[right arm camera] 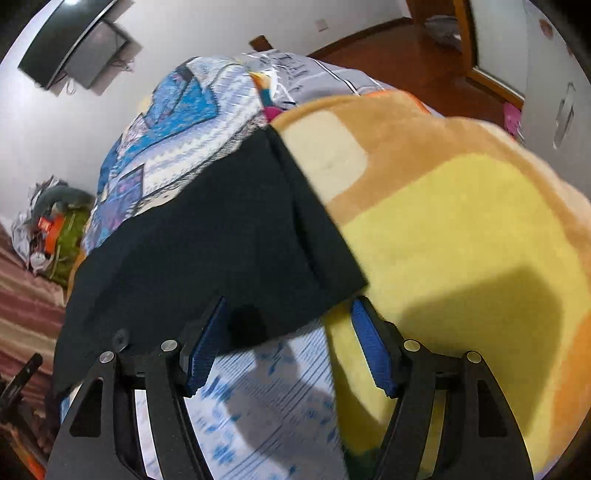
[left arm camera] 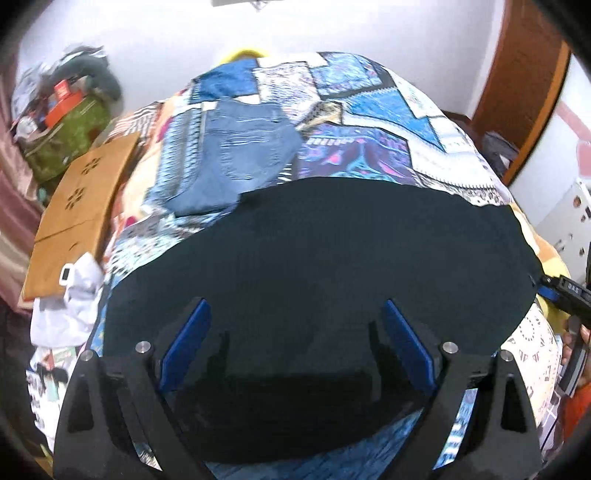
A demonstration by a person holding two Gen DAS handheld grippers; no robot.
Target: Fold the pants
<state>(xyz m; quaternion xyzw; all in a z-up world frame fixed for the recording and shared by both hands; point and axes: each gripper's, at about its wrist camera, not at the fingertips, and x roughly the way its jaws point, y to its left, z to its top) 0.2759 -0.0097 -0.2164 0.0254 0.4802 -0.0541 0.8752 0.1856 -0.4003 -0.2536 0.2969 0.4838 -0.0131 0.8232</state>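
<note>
Both the left gripper (left arm camera: pixel 295 347) and right gripper (right arm camera: pixel 288 347) gape wide, empty, low in frame; pinch the black pants (left arm camera: pixel 314 251) edges squarely.

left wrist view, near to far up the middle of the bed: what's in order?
Left gripper, open, over the black pants → folded blue jeans → patchwork bedspread → white wall.
</note>
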